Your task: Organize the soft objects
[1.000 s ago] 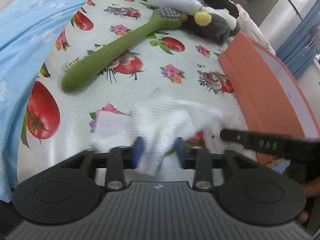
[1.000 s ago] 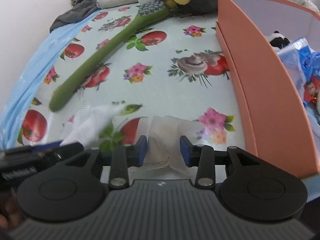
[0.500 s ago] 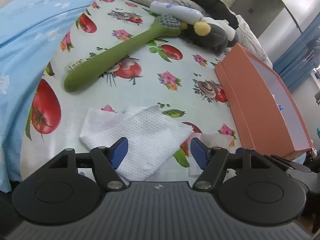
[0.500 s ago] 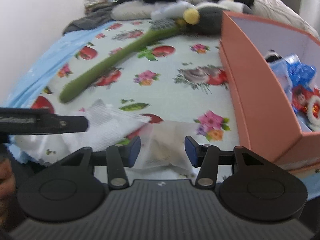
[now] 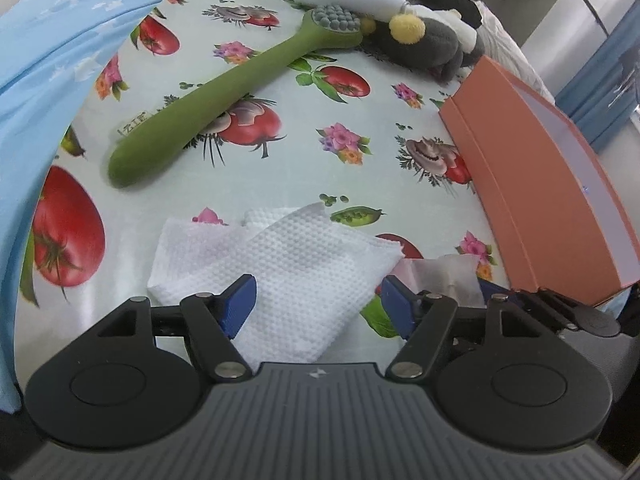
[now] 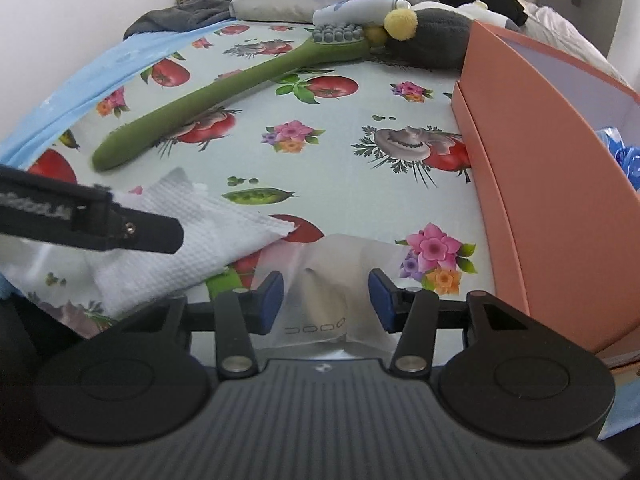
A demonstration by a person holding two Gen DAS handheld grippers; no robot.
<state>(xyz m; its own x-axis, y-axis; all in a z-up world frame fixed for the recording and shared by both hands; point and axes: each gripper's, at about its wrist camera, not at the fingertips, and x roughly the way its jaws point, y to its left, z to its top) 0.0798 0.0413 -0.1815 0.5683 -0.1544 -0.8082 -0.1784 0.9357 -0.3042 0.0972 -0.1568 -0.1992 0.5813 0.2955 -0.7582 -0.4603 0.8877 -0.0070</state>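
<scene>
Left gripper (image 5: 316, 300) spread over white cloth (image 5: 280, 264); right gripper (image 6: 326, 300) spread around thin tissue (image 6: 332, 276), orange box (image 6: 540, 140) edging right.

"ZIP" tag (image 5: 133, 127) beside green brush (image 5: 224, 92) handle

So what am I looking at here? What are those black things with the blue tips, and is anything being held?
There is no robot: a person holds one two-finger tool in each hand, each with a camera looking along its fingers. One picture comes from the left gripper, the other from the right gripper. Both stand open and hold nothing. On the fruit-patterned sheet lies a white textured cloth in front of the left tool and a thin translucent wrapper in front of the right one. Farther back lies a long green plush brush, and beside its head a grey stuffed toy. The orange box on the right already holds some things.
</scene>
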